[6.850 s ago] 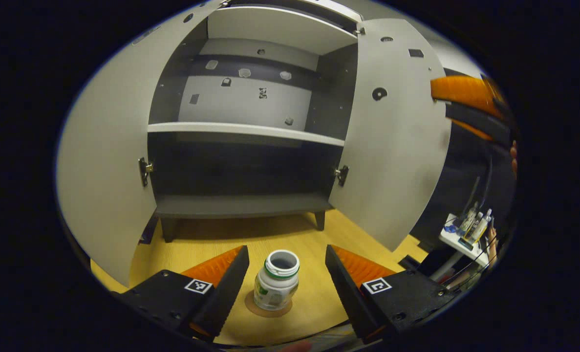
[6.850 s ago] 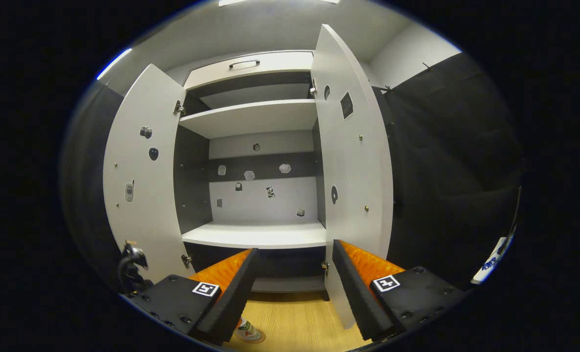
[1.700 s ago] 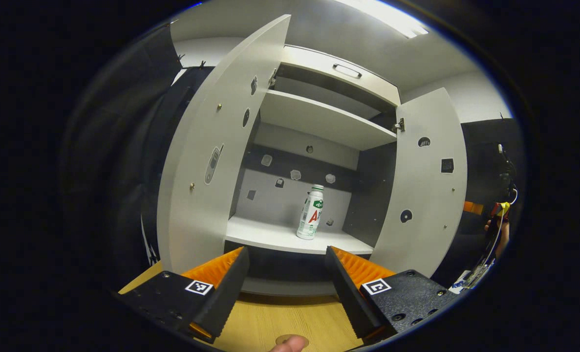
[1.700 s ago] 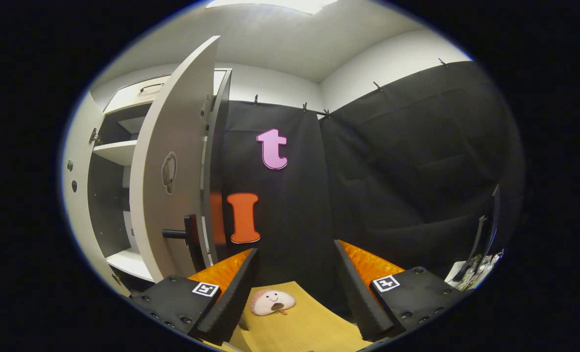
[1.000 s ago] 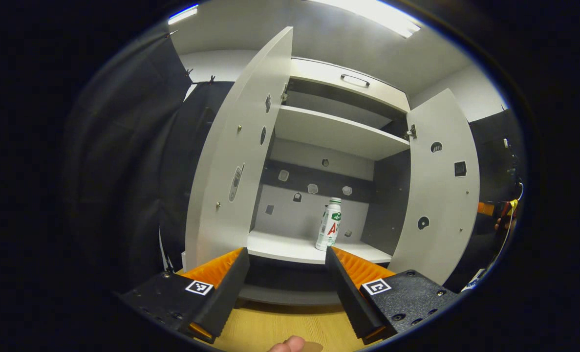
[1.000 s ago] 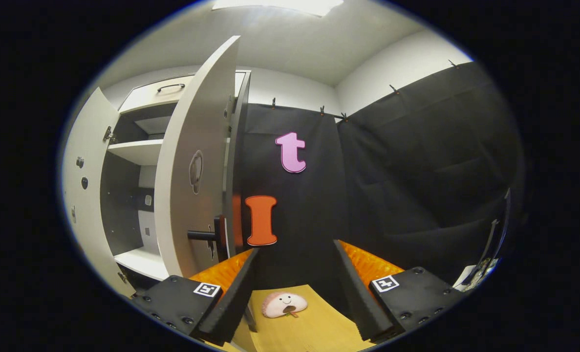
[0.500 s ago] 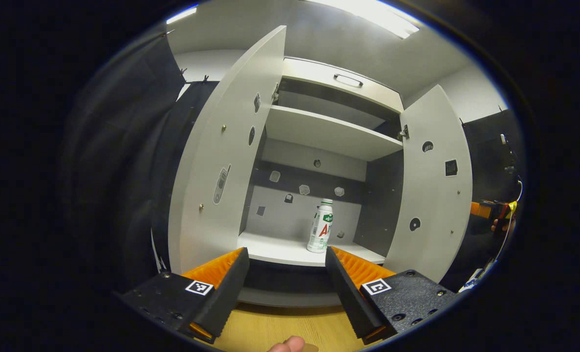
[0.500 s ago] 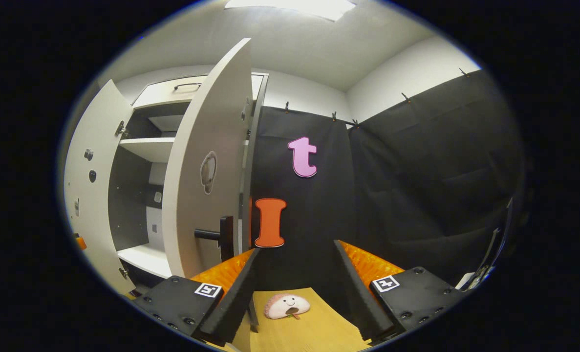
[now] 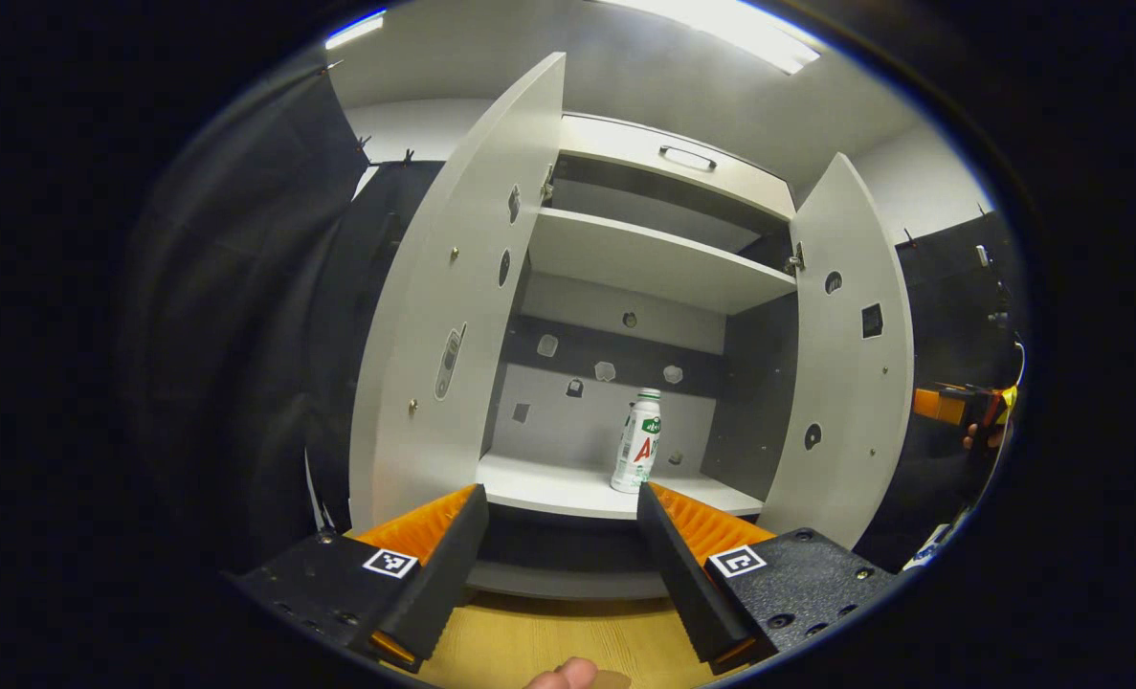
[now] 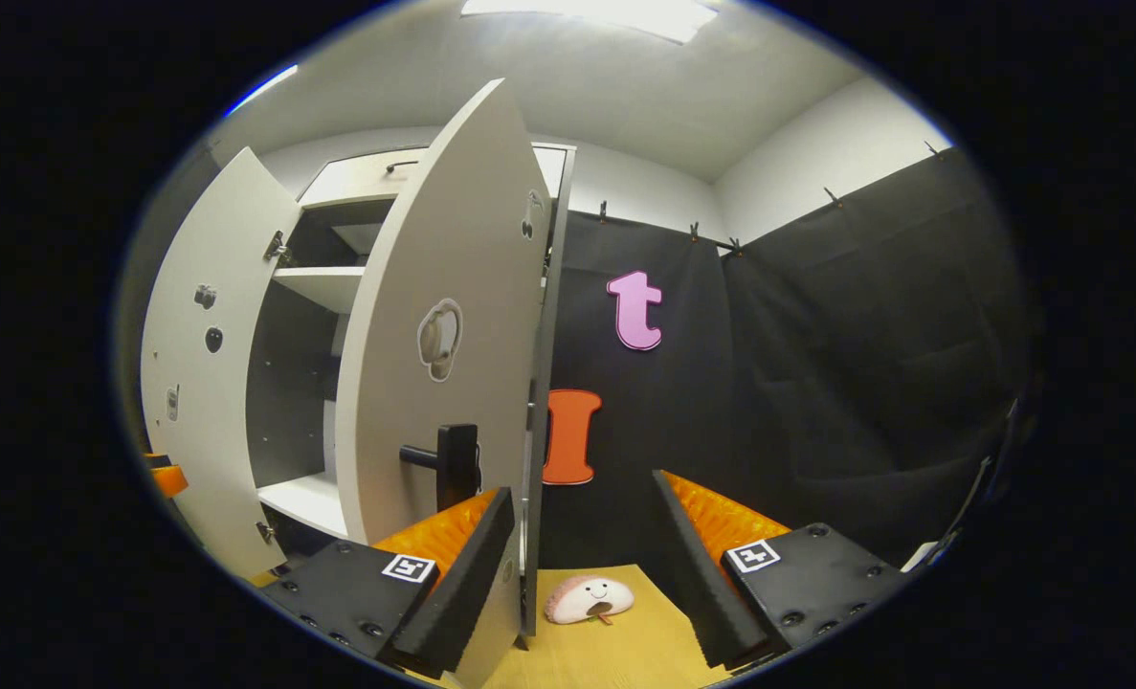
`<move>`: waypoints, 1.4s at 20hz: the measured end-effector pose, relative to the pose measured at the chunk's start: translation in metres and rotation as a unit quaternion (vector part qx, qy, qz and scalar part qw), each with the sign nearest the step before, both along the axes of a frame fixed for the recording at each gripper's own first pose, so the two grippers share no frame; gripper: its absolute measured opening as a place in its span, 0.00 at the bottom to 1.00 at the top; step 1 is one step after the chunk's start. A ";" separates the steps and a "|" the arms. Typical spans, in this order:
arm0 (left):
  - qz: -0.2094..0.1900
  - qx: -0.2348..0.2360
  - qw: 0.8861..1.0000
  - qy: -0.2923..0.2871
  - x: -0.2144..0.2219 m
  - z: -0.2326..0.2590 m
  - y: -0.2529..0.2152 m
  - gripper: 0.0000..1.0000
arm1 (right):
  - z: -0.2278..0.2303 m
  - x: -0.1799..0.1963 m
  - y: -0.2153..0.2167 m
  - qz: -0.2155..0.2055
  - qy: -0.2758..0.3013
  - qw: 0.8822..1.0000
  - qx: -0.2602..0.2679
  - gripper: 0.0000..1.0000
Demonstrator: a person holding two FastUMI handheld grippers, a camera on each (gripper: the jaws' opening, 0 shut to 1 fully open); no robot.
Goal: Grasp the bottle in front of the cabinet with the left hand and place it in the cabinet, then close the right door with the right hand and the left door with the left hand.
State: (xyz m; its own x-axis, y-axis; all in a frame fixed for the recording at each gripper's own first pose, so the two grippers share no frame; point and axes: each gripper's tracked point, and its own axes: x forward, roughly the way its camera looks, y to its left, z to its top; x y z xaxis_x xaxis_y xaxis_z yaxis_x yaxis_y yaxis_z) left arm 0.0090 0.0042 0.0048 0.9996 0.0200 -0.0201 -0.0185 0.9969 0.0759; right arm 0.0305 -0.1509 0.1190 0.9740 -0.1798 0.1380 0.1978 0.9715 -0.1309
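Note:
A white bottle (image 9: 636, 442) with a green and red label stands upright on the cabinet's middle shelf (image 9: 568, 490), to the right of its centre. My left gripper (image 9: 560, 490) is open and empty, held back in front of the cabinet. The left door (image 9: 462, 316) stands wide open. The right door (image 9: 845, 364) is partly swung in. In the right gripper view its outer face (image 10: 443, 335) and black handle (image 10: 448, 461) are close. My right gripper (image 10: 580, 486) is open, its left finger (image 10: 472, 560) beside the door's free edge.
A pink smiling plush (image 10: 589, 598) lies on the wooden floor (image 10: 625, 651) behind the right door. Black cloth walls flank the cabinet. The right gripper's orange body (image 9: 950, 404) shows past the right door, and the left gripper's orange edge (image 10: 167, 477) shows by the left door (image 10: 194, 383).
The right door has swung inward a little. My right gripper has come up against the door's outer side by the handle. The left gripper has barely shifted; the bottle stays on the shelf.

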 end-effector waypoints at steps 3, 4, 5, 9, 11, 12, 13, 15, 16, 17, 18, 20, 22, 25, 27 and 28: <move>0.003 -0.001 1.000 0.001 -0.001 -0.001 0.002 0.95 | -0.001 0.005 0.011 0.013 0.005 1.000 0.006 0.94; 0.004 -0.001 1.000 0.001 -0.002 0.000 0.003 0.95 | -0.002 0.006 0.016 0.017 0.006 1.000 0.009 0.94; 0.004 -0.001 1.000 0.001 -0.002 0.000 0.003 0.95 | -0.002 0.008 0.021 0.022 0.006 1.000 0.009 0.94; 0.008 0.000 1.000 -0.002 -0.005 0.002 0.006 0.95 | -0.005 0.019 0.043 0.051 0.010 0.999 0.007 0.95; 0.010 -0.002 1.000 -0.002 -0.006 0.001 0.007 0.95 | -0.005 0.026 0.060 0.067 0.012 0.998 0.003 0.94; 0.012 -0.003 1.000 -0.002 -0.006 0.001 0.008 0.95 | -0.005 0.030 0.068 0.076 0.014 0.997 0.005 0.94; 0.013 -0.004 1.000 -0.001 -0.007 0.001 0.008 0.95 | -0.008 0.034 0.077 0.088 0.019 0.996 0.012 0.95; 0.014 -0.006 1.000 -0.002 -0.008 0.002 0.009 0.95 | -0.009 0.038 0.092 0.113 0.027 0.993 0.023 0.95; 0.015 -0.007 1.000 -0.003 -0.009 0.002 0.009 0.95 | -0.010 0.039 0.095 0.116 0.029 0.993 0.023 0.95; 0.015 -0.007 1.000 -0.003 -0.009 0.002 0.009 0.95 | -0.011 0.040 0.095 0.116 0.032 0.992 0.022 0.91; 0.015 -0.006 1.000 -0.004 -0.009 0.003 0.009 0.95 | -0.013 0.040 0.098 0.120 0.036 0.992 0.024 0.87; 0.014 -0.003 1.000 -0.005 -0.009 0.004 0.009 0.95 | -0.017 0.042 0.104 0.128 0.041 0.990 0.027 0.88; 0.016 0.001 1.000 -0.009 -0.009 0.006 0.010 0.95 | -0.022 0.047 0.108 0.132 0.049 0.990 0.027 0.88; 0.018 0.004 1.000 -0.015 -0.009 0.010 0.012 0.95 | -0.030 0.059 0.116 0.140 0.062 0.988 0.027 0.88; 0.021 0.001 1.000 -0.013 -0.010 0.008 0.013 0.95 | -0.036 0.067 0.120 0.145 0.071 0.987 0.028 0.88; 0.023 -0.001 1.000 -0.012 -0.010 0.008 0.015 0.95 | -0.040 0.071 0.124 0.152 0.076 0.985 0.031 0.88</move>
